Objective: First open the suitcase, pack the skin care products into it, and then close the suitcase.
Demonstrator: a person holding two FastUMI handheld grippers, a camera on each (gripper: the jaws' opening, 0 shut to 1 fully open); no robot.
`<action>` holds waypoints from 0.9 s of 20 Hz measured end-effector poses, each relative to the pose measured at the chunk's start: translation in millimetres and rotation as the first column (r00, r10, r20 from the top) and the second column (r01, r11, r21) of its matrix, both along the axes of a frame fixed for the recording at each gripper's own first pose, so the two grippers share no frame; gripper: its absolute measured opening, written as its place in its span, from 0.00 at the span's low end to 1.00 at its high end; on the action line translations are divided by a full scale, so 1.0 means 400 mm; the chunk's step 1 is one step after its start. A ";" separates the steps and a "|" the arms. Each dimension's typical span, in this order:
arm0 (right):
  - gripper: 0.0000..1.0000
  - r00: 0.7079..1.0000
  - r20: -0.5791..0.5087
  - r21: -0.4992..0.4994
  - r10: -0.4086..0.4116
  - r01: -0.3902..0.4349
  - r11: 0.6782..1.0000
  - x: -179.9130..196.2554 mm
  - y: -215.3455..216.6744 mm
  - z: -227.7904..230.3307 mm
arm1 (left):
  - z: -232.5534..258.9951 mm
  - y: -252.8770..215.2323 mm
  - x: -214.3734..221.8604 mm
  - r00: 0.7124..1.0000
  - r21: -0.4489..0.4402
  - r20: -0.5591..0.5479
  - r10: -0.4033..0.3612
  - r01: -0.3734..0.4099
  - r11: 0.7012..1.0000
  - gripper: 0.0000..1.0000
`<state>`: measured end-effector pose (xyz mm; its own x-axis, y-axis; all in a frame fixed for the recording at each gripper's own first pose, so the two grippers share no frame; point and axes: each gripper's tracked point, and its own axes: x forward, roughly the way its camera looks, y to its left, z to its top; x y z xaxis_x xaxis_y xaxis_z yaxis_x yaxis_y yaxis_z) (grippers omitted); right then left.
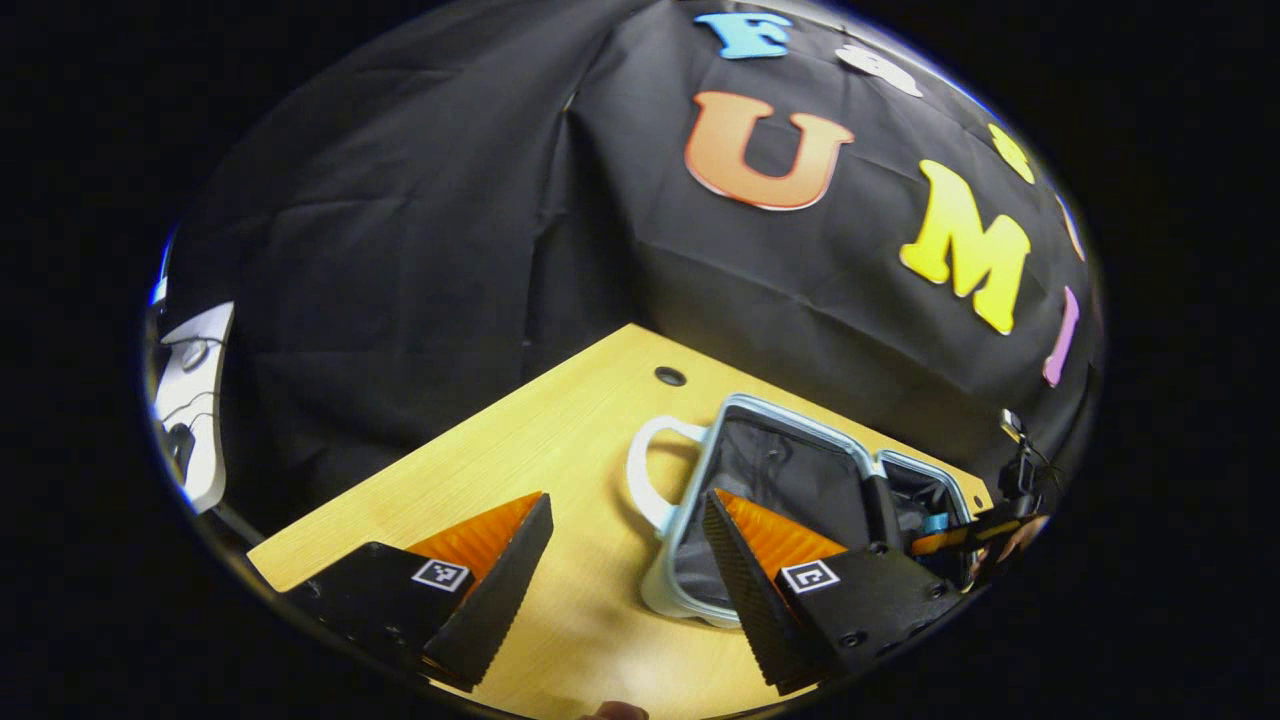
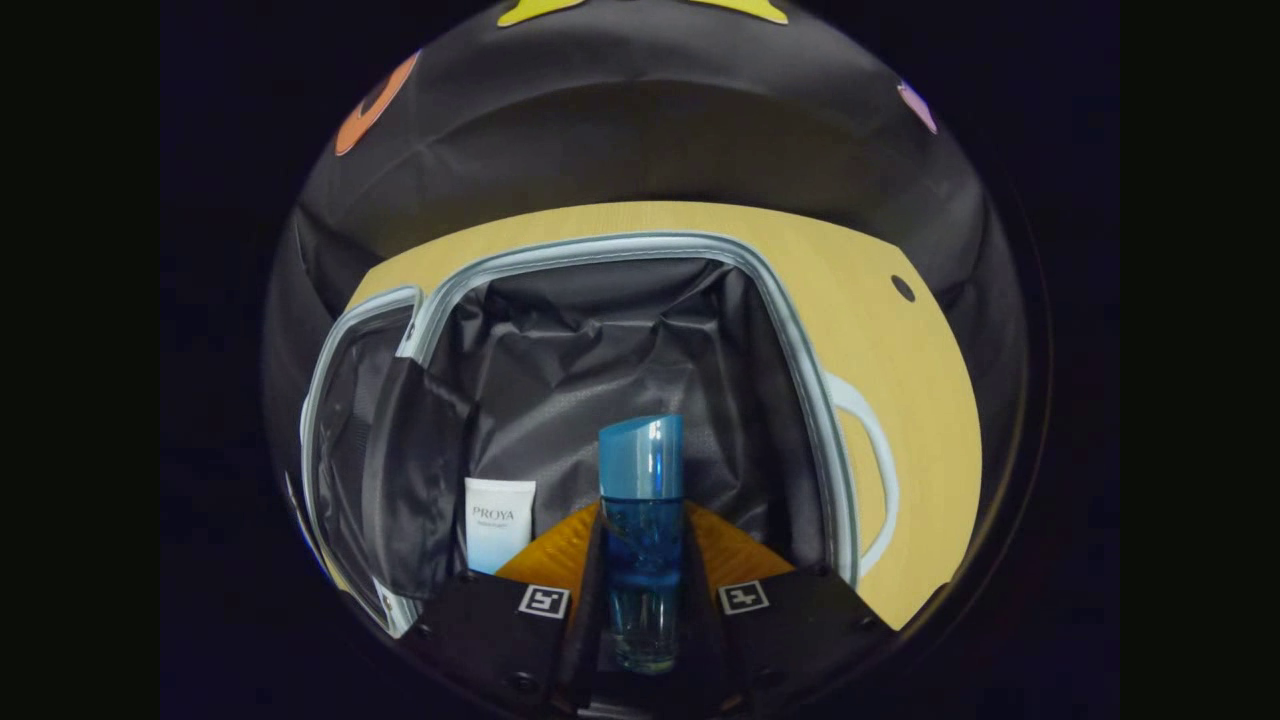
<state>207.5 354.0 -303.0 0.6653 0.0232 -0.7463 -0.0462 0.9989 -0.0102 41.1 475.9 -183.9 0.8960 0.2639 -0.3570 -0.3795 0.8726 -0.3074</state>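
The suitcase [image 1: 700,470] lies open on the wooden table, with a pale blue rim, dark lining and a white handle [image 1: 640,480]. My left gripper [image 1: 627,497] hovers open over the table just in front of the handle, holding nothing. My right gripper [image 2: 643,512] is shut on a clear blue bottle [image 2: 641,460] with a blue cap, held upright above the suitcase's main compartment [image 2: 600,340]. A white tube [image 2: 498,520] lies in that compartment, left of the bottle. In the left gripper view, the right gripper [image 1: 965,540] appears at the far right over the suitcase.
The suitcase's other half [image 2: 350,420], with a dark flap, lies flat to the left in the right gripper view. The table [image 1: 520,450] has a round cable hole [image 1: 670,376] near its back edge. A white device [image 1: 195,400] stands beyond the table's left side.
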 end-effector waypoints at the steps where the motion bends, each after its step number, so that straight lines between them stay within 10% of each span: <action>1: 0.37 1.000 -0.001 0.003 -0.003 0.003 1.000 0.000 0.001 -0.001 | 0.001 0.014 0.015 1.000 -0.030 0.016 0.002 -0.002 1.000 0.97; 8: 0.55 0.998 0.047 0.035 0.031 -0.033 0.999 0.008 0.026 0.060 | -0.027 0.037 0.127 0.998 -0.218 0.068 -0.007 0.022 0.976 0.97; 18: 0.78 0.907 0.387 0.052 0.167 -0.202 0.978 -0.144 -0.065 0.544 | -0.134 -0.002 0.232 0.996 -0.503 0.082 -0.020 0.059 0.862 0.90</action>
